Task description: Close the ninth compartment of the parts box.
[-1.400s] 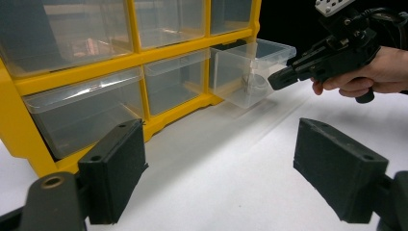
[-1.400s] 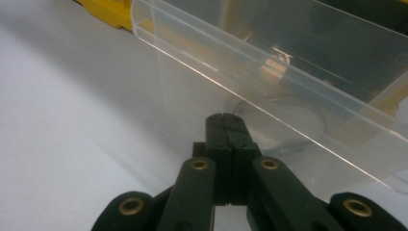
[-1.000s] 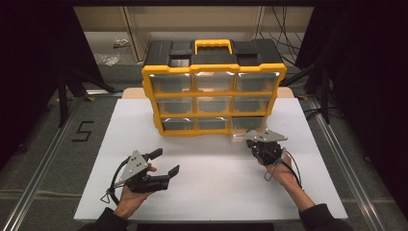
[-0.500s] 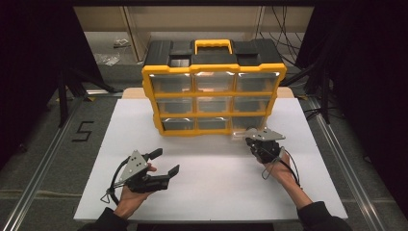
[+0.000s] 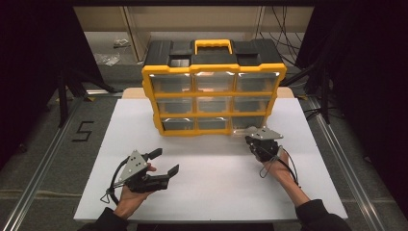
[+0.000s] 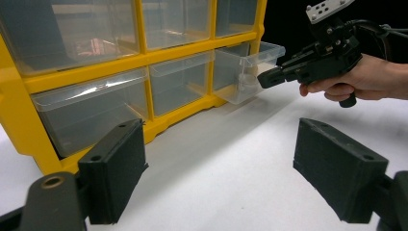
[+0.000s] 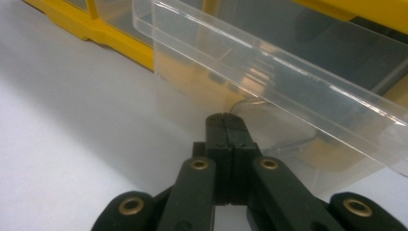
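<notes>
Here the drawer (image 7: 288, 96) sits against the right gripper's (image 7: 225, 118) closed jaws.

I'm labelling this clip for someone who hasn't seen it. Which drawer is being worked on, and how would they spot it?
Find the yellow organiser with the black top at the back of the white table. In its bottom row take the clear drawer at the right end. It alone sticks out from the frame, with the shut right gripper at its front.
</notes>
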Demonstrator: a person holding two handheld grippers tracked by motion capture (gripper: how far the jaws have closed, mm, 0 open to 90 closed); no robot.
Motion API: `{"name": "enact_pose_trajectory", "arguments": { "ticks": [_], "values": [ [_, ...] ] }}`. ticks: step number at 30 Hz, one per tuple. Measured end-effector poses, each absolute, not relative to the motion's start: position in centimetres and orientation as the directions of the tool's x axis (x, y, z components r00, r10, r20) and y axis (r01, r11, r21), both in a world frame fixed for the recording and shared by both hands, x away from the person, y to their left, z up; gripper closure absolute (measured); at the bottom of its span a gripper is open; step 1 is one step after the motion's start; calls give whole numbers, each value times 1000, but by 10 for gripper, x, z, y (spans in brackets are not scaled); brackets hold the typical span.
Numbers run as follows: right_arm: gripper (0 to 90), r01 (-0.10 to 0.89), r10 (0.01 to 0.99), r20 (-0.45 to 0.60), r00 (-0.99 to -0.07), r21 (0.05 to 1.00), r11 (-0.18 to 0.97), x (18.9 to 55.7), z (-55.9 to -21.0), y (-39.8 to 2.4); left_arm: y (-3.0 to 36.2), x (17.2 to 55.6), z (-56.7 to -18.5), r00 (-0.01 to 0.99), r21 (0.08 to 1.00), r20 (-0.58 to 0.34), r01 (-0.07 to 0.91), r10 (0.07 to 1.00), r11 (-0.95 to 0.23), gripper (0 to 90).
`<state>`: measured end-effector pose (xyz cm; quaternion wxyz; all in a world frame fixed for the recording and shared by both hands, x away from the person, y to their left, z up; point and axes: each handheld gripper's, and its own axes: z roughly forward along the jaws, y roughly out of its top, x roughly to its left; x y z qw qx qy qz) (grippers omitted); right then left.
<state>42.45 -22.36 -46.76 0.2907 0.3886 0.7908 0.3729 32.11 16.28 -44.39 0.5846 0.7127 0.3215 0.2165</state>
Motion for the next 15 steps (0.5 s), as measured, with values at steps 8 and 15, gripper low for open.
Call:
{"name": "enact_pose_trajectory", "arguments": {
  "ticks": [8,15],
  "values": [
    [900,392,839,-178,-514,821,415,428,-467,-225,162,321,-444,702,973,-66,204,709,-110,177],
    [900,395,846,-178,-502,824,407,431,-467,-226,162,320,-444,703,973,-64,203,708,-113,177]
  ]
}}
